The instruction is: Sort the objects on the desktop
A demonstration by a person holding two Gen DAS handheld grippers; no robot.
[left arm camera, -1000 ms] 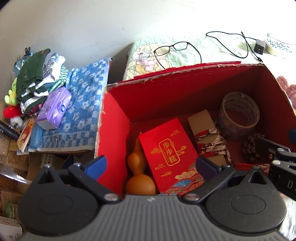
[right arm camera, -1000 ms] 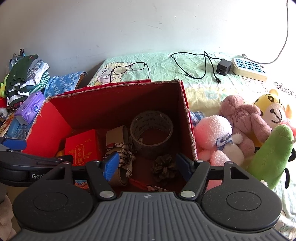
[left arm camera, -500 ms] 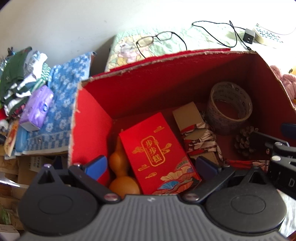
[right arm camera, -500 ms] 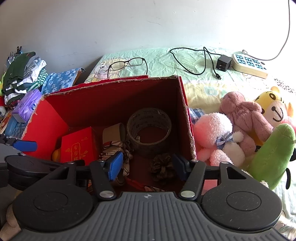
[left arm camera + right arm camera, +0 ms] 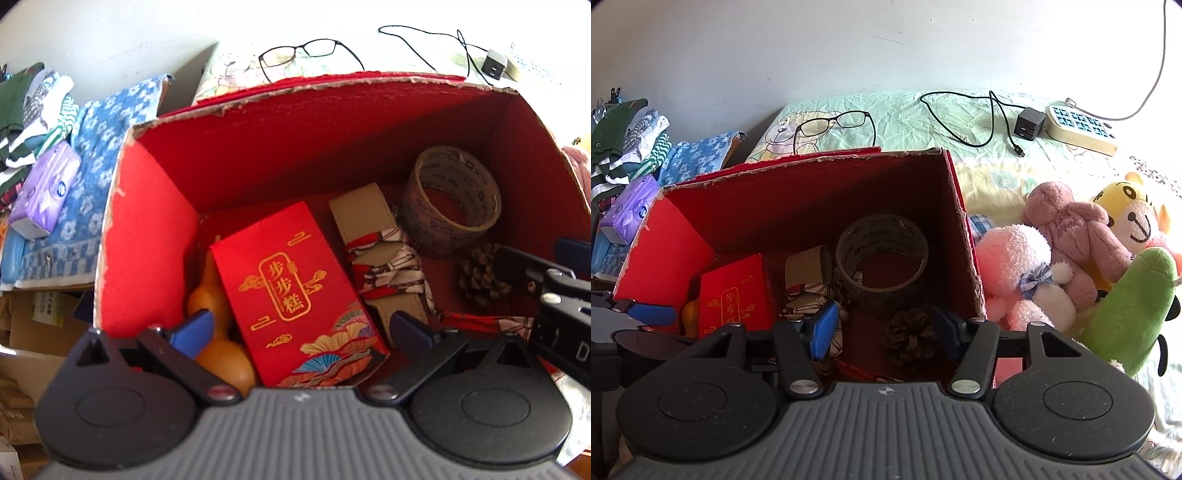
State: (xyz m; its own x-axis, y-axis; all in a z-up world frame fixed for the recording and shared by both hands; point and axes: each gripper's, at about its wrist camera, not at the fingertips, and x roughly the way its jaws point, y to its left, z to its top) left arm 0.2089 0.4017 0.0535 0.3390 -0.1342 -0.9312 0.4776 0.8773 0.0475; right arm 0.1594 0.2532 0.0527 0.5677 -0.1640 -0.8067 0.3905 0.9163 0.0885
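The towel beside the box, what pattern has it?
Blue-and-white flowers and checks on the towel; left wrist view shows it best.

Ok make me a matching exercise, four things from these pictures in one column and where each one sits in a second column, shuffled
Things:
1. tape roll
2. eyeglasses
3. purple tissue pack
4. pink plush toy

Places:
A. on the blue patterned towel
B. outside the red box, against its right wall
C. inside the red box, near the pine cone
D. on the sheet behind the red box

Pairs: 1-C, 2-D, 3-A, 4-B
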